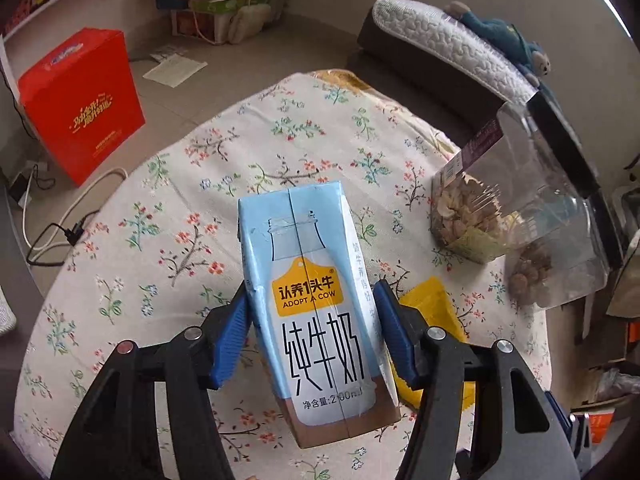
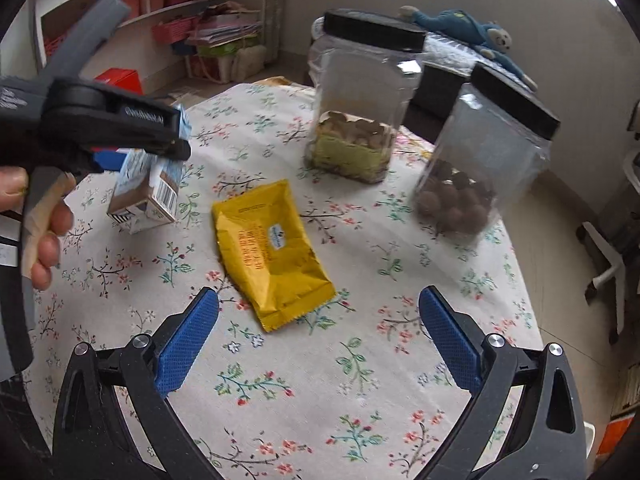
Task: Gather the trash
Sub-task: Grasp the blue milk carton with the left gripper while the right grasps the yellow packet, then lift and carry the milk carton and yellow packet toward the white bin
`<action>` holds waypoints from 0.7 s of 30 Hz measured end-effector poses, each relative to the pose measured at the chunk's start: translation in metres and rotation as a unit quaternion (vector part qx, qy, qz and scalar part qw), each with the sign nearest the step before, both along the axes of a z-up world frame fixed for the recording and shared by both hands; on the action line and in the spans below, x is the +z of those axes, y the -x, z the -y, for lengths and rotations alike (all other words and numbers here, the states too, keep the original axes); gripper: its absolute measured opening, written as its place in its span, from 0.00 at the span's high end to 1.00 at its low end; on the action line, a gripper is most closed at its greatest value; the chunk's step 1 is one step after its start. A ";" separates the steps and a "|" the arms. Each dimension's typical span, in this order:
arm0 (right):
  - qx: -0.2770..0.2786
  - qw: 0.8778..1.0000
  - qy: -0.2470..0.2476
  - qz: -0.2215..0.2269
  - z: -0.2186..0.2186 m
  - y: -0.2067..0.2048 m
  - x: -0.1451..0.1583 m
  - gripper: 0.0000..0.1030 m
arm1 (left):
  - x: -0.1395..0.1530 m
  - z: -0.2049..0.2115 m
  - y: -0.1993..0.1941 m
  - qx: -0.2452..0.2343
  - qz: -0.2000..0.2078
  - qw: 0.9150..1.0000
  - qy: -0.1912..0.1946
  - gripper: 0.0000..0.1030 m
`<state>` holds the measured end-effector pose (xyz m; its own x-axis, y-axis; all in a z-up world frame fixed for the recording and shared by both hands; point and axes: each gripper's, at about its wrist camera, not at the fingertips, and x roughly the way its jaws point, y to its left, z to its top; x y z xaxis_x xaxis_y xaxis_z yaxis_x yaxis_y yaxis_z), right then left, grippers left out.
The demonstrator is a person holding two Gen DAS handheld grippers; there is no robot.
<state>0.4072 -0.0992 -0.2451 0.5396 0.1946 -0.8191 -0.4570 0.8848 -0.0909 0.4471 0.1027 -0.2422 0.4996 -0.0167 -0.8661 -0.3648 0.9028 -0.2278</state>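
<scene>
Left gripper [image 1: 312, 320] had its blue pads pressed on both sides of a milk carton [image 1: 316, 312], a light blue box with a brown base and a yellow label. In the right wrist view the carton [image 2: 146, 192] sat tilted, its base lifted clear of the tablecloth or only just touching it; I could not tell which. A person's hand [image 2: 44, 232] gripped the handle of the left gripper at the left edge of that view.

Right gripper [image 2: 318, 332] hung over the table with its jaws wide apart and nothing between them. Its blue pads [image 2: 186, 344] stood to either side of bare cloth, just short of the near end of a yellow wrapper [image 2: 272, 248].

The wrapper lay flat on the floral tablecloth [image 2: 360, 380], near the table's middle, just beside the carton and well apart from the jars. From the left wrist it showed only as a yellow patch [image 1: 430, 300] behind the carton and the right-hand finger.

Two clear plastic jars with black lids stood on the far part of the table. One jar [image 2: 356, 100] held pale nuts at the bottom; the other jar [image 2: 484, 168], nearer the right edge, held dark round nuts.

Off the table: a red box [image 1: 80, 104] on the floor, a blue stuffed toy [image 2: 476, 36] on a padded surface behind the jars, and shelves [image 2: 168, 8] along the back wall.
</scene>
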 end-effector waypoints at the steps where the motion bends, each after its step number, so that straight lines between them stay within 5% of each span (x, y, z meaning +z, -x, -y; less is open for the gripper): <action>1: 0.015 1.000 0.005 -0.013 -0.011 -0.008 -0.006 0.07 | 0.012 -0.004 0.005 -0.004 0.013 1.000 -0.006 0.42; 5: 0.066 0.996 0.041 -0.047 -0.053 -0.028 -0.030 0.07 | 0.046 -0.027 0.026 0.000 0.056 0.998 -0.013 0.42; 9: 0.062 0.993 0.052 -0.084 -0.072 -0.047 -0.055 0.13 | 0.051 -0.043 0.034 -0.005 0.051 0.999 0.007 0.42; 13: 0.029 0.994 -0.020 -0.107 -0.066 -0.060 -0.045 0.73 | 0.058 -0.049 0.040 -0.008 0.059 0.998 -0.016 0.42; 21: -0.012 0.995 -0.087 -0.037 -0.050 -0.044 0.015 0.77 | 0.076 -0.052 0.054 -0.008 0.087 0.996 -0.026 0.42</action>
